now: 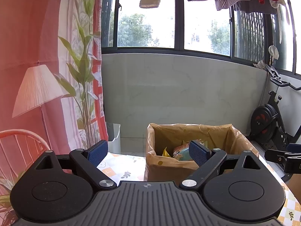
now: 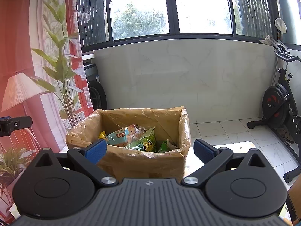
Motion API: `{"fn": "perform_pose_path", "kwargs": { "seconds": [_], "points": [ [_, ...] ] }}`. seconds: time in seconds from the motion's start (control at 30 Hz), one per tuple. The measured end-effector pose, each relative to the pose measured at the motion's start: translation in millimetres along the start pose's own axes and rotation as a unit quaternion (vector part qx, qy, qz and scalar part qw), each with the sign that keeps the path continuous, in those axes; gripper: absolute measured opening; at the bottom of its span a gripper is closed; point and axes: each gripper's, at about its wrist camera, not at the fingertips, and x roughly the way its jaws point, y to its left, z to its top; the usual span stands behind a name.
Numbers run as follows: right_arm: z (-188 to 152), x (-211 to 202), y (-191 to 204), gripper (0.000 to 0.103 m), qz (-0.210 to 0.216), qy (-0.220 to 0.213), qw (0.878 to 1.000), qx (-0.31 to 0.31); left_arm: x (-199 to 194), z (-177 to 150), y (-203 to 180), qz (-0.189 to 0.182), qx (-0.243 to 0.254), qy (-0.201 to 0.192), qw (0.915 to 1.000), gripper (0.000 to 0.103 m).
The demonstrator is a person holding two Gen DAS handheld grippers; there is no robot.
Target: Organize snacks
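A cardboard box (image 2: 141,162) lined with clear plastic stands on the table and holds several snack packs: a light blue pack (image 2: 122,136), a green pack (image 2: 146,143) and a yellow one (image 2: 102,134). In the left wrist view the box (image 1: 169,167) is ahead to the right, with snack packs (image 1: 178,151) partly hidden by my finger. My left gripper (image 1: 148,151) is open and empty, level with the box's left side. My right gripper (image 2: 150,149) is open and empty, just before the box's near wall. The right gripper also shows in the left wrist view (image 1: 282,156).
The table has a patterned cloth (image 1: 122,167). A white bin (image 1: 113,137) stands beyond the table's left. An exercise bike (image 2: 282,105) is at the right on the tiled floor. A printed curtain (image 1: 37,56) hangs left. The left gripper's finger shows at the right wrist view's left edge (image 2: 15,125).
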Motion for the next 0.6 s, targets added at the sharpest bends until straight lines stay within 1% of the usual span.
{"fn": "perform_pose_path", "kwargs": {
  "seconds": [0.6],
  "points": [
    [-0.4,-0.1,0.0,0.101,-0.001,0.0,1.0,0.0,2.0,-2.0,0.9,-0.002,-0.003,0.002,1.0,0.094]
  ]
}}
